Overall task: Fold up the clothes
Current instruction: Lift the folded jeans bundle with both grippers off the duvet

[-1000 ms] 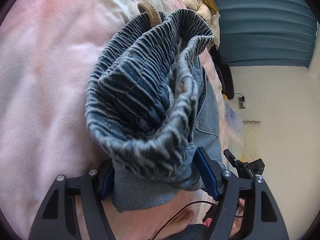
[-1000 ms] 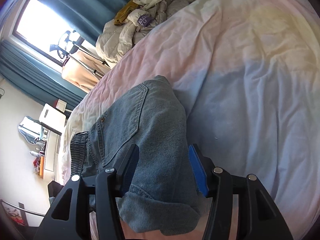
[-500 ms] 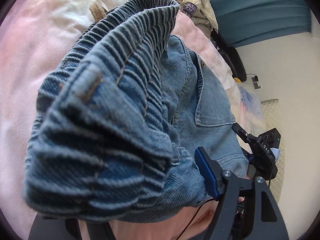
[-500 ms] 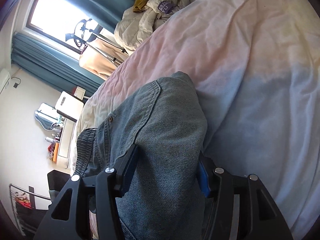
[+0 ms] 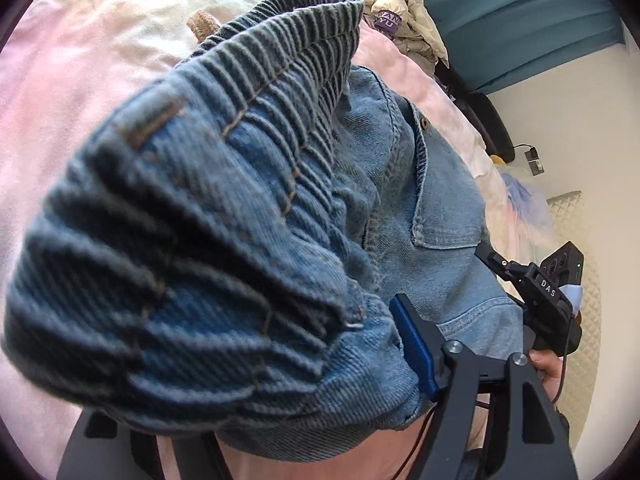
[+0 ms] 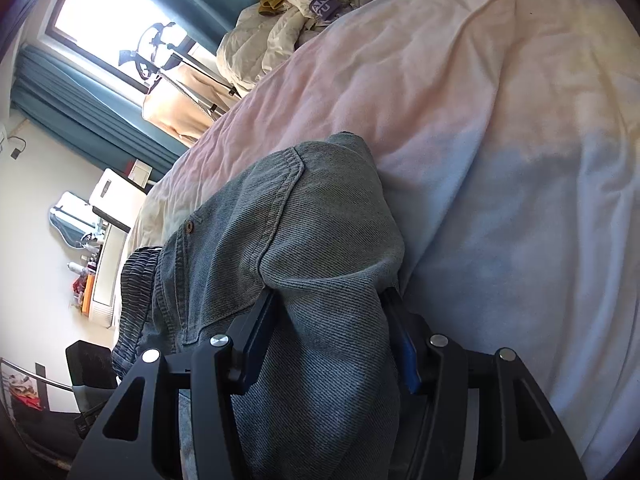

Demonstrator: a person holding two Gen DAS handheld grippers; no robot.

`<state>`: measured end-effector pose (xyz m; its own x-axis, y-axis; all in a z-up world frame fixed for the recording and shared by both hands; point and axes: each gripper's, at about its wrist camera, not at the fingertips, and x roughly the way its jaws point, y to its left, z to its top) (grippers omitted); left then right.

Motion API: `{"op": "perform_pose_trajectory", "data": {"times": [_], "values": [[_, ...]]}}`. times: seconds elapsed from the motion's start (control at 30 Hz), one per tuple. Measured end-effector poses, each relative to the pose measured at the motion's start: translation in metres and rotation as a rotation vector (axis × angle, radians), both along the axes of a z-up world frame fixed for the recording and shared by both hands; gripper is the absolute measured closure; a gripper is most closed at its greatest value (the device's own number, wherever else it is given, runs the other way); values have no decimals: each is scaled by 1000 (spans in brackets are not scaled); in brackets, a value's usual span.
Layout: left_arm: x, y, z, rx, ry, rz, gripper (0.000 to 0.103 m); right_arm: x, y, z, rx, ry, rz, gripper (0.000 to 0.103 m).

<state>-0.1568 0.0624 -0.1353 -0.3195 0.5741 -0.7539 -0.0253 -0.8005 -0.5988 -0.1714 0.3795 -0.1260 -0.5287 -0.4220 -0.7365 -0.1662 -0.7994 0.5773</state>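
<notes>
Together, two hand-held grippers, left (image 5: 280, 392), right (image 6: 330, 336), each clamped on one pair of denim shorts (image 6: 320, 240), one bed (image 6: 500, 120).

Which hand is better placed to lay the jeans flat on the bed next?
Right, probably. The right gripper pinches a narrow fold of the jeans with open bed sheet ahead. The left gripper is buried under the bunched waistband.

Two fisheye views, each looking forward and steeply down along a handheld gripper's fingers. The left wrist view sits very close to bunched denim shorts (image 5: 224, 240), which fill most of it. The right wrist view looks across the same shorts (image 6: 304, 264). Both share the bed (image 5: 80, 80) and the far clothes pile (image 6: 280, 24).
</notes>
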Motion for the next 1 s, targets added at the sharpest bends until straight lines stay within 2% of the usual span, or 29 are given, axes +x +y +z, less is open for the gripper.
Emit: {"op": "perform_pose_trajectory", "data": {"times": [0.37, 0.5, 0.6, 0.7, 0.83, 1.0], "values": [[1, -10, -1, -59, 39, 4, 34, 1, -7, 6, 40, 0, -6, 50], [8, -17, 0, -73, 49, 3, 35, 6, -35, 32, 231, 128, 89, 53], [-1, -11, -2, -54, 49, 7, 35, 2, -38, 27, 233, 111, 99, 53], [-4, -18, -6, 17, 36, 25, 35, -2, -28, 15, 179, 77, 70, 54], [-7, -33, -12, 110, -3, 71, 49, 1, -33, 18, 245, 95, 77, 72], [1, -36, -7, 99, 27, 110, 62, 12, -42, 33, 278, 140, 55, 86]]}}
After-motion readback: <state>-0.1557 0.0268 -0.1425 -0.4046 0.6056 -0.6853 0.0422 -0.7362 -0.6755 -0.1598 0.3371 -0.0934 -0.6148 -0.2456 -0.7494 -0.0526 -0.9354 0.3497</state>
